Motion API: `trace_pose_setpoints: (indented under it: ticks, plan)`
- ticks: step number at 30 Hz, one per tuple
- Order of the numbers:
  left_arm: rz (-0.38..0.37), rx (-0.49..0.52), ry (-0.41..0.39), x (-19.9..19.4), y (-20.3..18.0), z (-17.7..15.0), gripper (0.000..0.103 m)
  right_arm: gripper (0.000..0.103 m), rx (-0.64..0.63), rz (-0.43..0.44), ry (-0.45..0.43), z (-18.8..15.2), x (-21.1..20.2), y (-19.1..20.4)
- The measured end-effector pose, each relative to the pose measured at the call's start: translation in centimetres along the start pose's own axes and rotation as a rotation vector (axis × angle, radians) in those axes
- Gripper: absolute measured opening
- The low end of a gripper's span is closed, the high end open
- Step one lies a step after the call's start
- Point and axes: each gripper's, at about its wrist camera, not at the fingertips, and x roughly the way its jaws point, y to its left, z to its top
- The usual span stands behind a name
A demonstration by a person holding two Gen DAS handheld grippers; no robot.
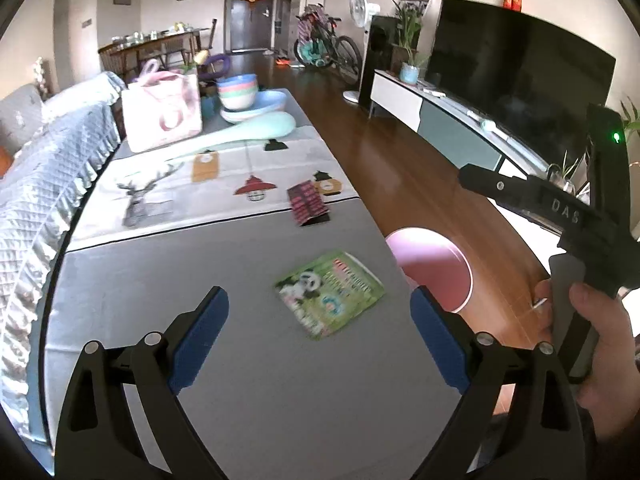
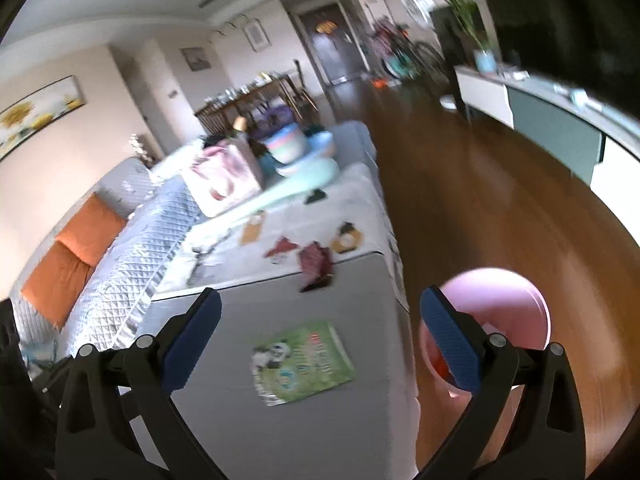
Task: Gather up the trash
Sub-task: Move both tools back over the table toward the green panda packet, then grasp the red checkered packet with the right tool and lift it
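A green wrapper with a panda picture (image 1: 330, 294) (image 2: 302, 362) lies flat on the grey table top (image 1: 168, 280) near its right edge. Farther along, a dark red folded wrapper (image 1: 308, 202) (image 2: 316, 260) rests on the printed cloth. A pink bin (image 1: 434, 268) (image 2: 500, 312) stands on the floor beside the table's right edge. My left gripper (image 1: 320, 324) is open, hovering just short of the green wrapper, nothing between its blue pads. My right gripper (image 2: 320, 328) is open too, empty, above the table edge and the bin. A hand holds the right gripper's body (image 1: 576, 240) in the left wrist view.
A pink bag (image 1: 162, 114), stacked bowls (image 1: 238, 92) and a mint scoop-shaped item (image 1: 256, 130) crowd the table's far end. A quilted sofa (image 1: 44, 184) runs along the left. Wooden floor (image 1: 400, 148), a TV stand (image 1: 448, 120) and TV lie to the right.
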Motion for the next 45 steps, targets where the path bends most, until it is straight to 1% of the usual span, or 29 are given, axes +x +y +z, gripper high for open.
trace_pose_setpoints:
  ticks: [1,2,4,5,7,9,11,12,14,15,17,19,20,21,22,24,25,26,28,31,32,33,34,35,36,37,39,43,45]
  plan:
    - [0.016,-0.004,-0.017,-0.9,0.5,-0.4,0.091,0.098,-0.029,0.022,-0.017,-0.6,-0.8,1.1]
    - [0.022,-0.009,-0.029,-1.6,1.0,-0.6,0.095,0.098,-0.047,0.028,-0.02,-1.2,-1.4,1.8]
    - [0.027,-0.027,-0.057,-3.0,2.2,-1.4,0.095,0.098,-0.059,0.016,-0.036,-2.4,-2.4,2.8]
    - [0.027,-0.035,-0.063,-3.4,2.7,-1.7,0.095,0.098,-0.045,0.004,-0.042,-2.9,-3.0,3.1]
    - [0.025,-0.053,-0.069,-3.7,3.8,-2.3,0.095,0.098,0.009,0.018,-0.041,-3.7,-3.6,3.0]
    - [0.016,-0.073,-0.072,-3.7,4.6,-2.8,0.095,0.098,0.041,-0.007,-0.005,-4.4,-3.0,2.9]
    - [0.016,-0.088,-0.077,-3.5,5.5,-3.4,0.095,0.098,0.075,-0.009,0.038,-4.5,-1.6,2.6]
    - [0.013,-0.095,-0.081,-3.1,6.0,-3.7,0.095,0.098,0.074,-0.015,0.042,-4.6,-1.0,2.6]
    - [0.013,-0.099,-0.096,-2.5,7.0,-4.3,0.095,0.098,0.007,-0.09,0.054,-5.2,0.7,3.0]
    - [0.017,-0.097,-0.104,-2.3,7.4,-4.6,0.095,0.098,-0.011,-0.093,0.065,-5.7,1.6,3.2]
    - [0.023,-0.097,-0.118,-1.2,8.2,-5.1,0.095,0.098,-0.014,-0.041,0.111,-6.4,4.1,3.2]
    - [0.02,-0.1,-0.129,-0.5,8.7,-5.6,0.095,0.098,-0.054,-0.005,0.141,-7.0,6.3,4.1]
    - [0.019,-0.096,-0.128,0.4,9.0,-5.7,0.095,0.098,-0.106,0.011,0.144,-7.4,7.1,4.9]
    - [0.022,-0.088,-0.122,0.9,9.1,-5.6,0.095,0.097,-0.174,0.007,0.149,-8.0,8.1,5.8]
    - [0.026,-0.077,-0.111,1.8,9.2,-5.5,0.095,0.096,-0.22,0.004,0.174,-8.7,9.1,6.5]
    - [0.027,-0.067,-0.104,2.9,9.3,-5.3,0.095,0.083,-0.235,0.026,0.238,-9.8,11.1,7.2]
    - [0.026,-0.067,-0.102,3.4,9.4,-5.2,0.095,0.081,-0.236,0.031,0.25,-10.0,11.7,7.3]
    - [0.022,-0.07,-0.096,4.0,9.5,-5.2,0.095,0.081,-0.255,0.004,0.261,-10.2,12.6,7.4]
    - [0.024,-0.068,-0.078,4.9,9.8,-5.3,0.095,0.081,-0.258,-0.014,0.257,-9.9,13.8,7.1]
    - [0.03,-0.064,-0.045,6.2,10.4,-5.6,0.095,0.082,-0.174,-0.016,0.225,-7.8,15.6,5.1]
    - [0.027,-0.071,-0.038,6.6,10.7,-5.6,0.095,0.082,-0.128,-0.014,0.222,-6.7,16.3,4.1]
    - [0.025,-0.078,-0.035,6.9,10.9,-5.5,0.095,0.079,-0.083,-0.004,0.23,-5.7,17.2,3.1]
    - [0.02,-0.088,-0.034,7.3,11.1,-5.3,0.095,0.071,-0.046,0.01,0.242,-4.9,18.2,2.2]
    - [0.017,-0.095,-0.036,7.6,11.3,-5.1,0.095,0.051,-0.016,0.008,0.263,-4.1,19.4,1.4]
    - [0.016,-0.102,-0.037,8.1,11.4,-4.8,0.095,0.045,-0.002,-0.006,0.278,-3.5,20.4,0.8]
    - [0.017,-0.105,-0.038,8.5,11.5,-4.7,0.095,0.045,0.014,-0.004,0.29,-3.0,21.3,0.3]
    - [0.022,-0.106,-0.036,9.5,11.6,-4.2,0.095,0.04,0.026,0.007,0.3,-2.4,22.5,-0.1]
    - [0.02,-0.118,-0.033,10.6,12.0,-3.6,0.095,0.04,0.003,0.023,0.315,-1.4,24.5,0.2]
    - [0.015,-0.134,-0.022,11.1,12.4,-3.6,0.095,0.039,0.023,0.023,0.313,-1.1,25.1,-0.2]
